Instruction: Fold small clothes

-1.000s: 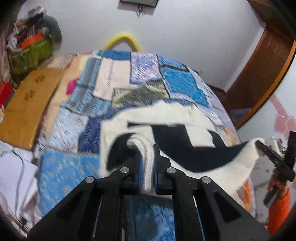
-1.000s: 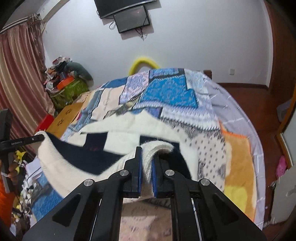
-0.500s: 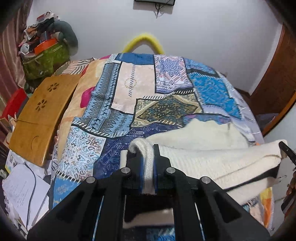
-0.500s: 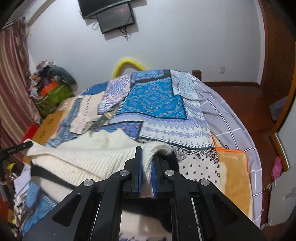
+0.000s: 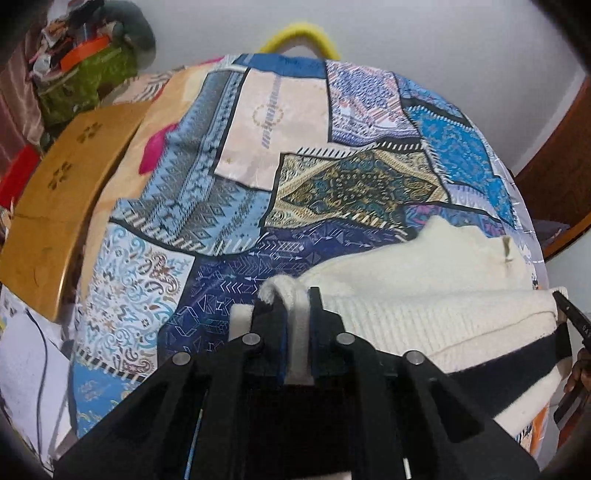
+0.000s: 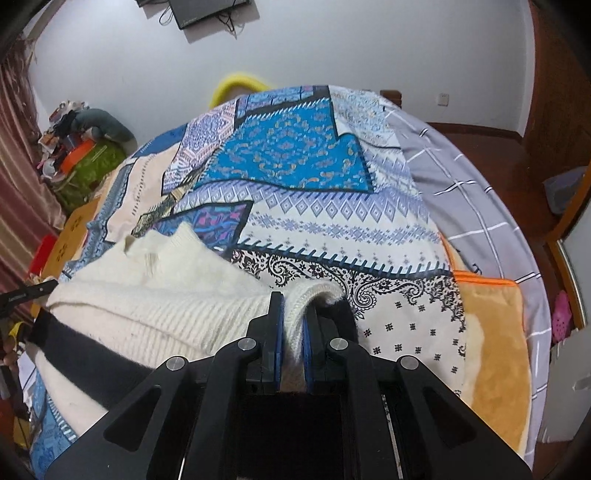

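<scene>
A cream knit sweater [image 5: 424,291] with a black band [image 5: 509,373] lies folded over on the patchwork bedspread [image 5: 229,206]. My left gripper [image 5: 295,299] is shut on its ribbed hem at the left corner. My right gripper [image 6: 293,306] is shut on the hem at the other corner. The sweater [image 6: 155,291] stretches between them, its black band [image 6: 85,354] nearest me. The right gripper's tip shows at the right edge of the left wrist view [image 5: 572,317].
A wooden board [image 5: 62,206] lies along the bed's left side, with a green bag [image 5: 85,81] behind it. An orange blanket [image 6: 491,354] and grey checked sheet [image 6: 469,199] cover the bed's right side. A yellow ring [image 5: 299,33] sits at the head.
Both grippers carried the hem forward over the sweater, folding it. The black front is now hidden beneath the cream back, and the hem has come lower toward the bed.
</scene>
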Demonstrator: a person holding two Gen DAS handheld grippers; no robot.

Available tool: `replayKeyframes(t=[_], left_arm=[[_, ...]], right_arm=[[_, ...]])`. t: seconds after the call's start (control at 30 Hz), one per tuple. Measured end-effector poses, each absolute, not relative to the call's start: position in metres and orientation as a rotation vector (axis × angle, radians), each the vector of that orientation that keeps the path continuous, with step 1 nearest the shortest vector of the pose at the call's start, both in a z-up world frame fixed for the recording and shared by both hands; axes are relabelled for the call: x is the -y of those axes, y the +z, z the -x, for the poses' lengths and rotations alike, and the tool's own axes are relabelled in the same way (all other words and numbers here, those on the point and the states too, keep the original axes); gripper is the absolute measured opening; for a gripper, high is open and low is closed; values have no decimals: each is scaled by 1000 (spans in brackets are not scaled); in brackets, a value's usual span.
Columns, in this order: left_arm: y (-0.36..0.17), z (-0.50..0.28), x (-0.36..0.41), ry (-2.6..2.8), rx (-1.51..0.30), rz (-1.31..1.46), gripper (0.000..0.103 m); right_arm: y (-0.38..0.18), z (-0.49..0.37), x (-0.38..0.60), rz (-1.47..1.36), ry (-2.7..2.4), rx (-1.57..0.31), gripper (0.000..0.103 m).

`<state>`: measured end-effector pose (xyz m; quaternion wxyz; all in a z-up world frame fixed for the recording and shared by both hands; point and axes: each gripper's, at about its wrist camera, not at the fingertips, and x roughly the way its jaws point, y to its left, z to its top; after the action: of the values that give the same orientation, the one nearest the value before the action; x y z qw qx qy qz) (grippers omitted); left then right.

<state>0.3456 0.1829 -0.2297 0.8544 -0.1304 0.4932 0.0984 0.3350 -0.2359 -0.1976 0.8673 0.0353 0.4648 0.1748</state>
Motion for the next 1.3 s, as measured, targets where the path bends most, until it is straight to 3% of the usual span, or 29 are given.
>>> replayKeyframes(t=[0.47,0.63,0.7,0.77,0.8,1.23,1.3], left_arm=[[-230,-364,-190,202,-1107,328,13],[-226,-364,-191,193,-1132,340,17],[-223,-363,-193,198,-1134,346,29],[-213,-358,-196,293,-1105,298,82],[-207,-354,-197,330,-1065,275,88],[-164,-311,-204,327,-971,219,89],[-158,-303,-198,315,-956,201,89]], right_arm=[[-183,-355,244,-146,404,-1044,9],[-175,-356,243,-126,392,-1064,20],[-167,-354,248,-108,353,-1027,45],[-155,-351,255,-109,326,-980,51],[-152,-351,257,-113,325,-975,51],[-117,-318,247,-47,359,-922,53],[-113,-311,238,-25,372,-911,59]])
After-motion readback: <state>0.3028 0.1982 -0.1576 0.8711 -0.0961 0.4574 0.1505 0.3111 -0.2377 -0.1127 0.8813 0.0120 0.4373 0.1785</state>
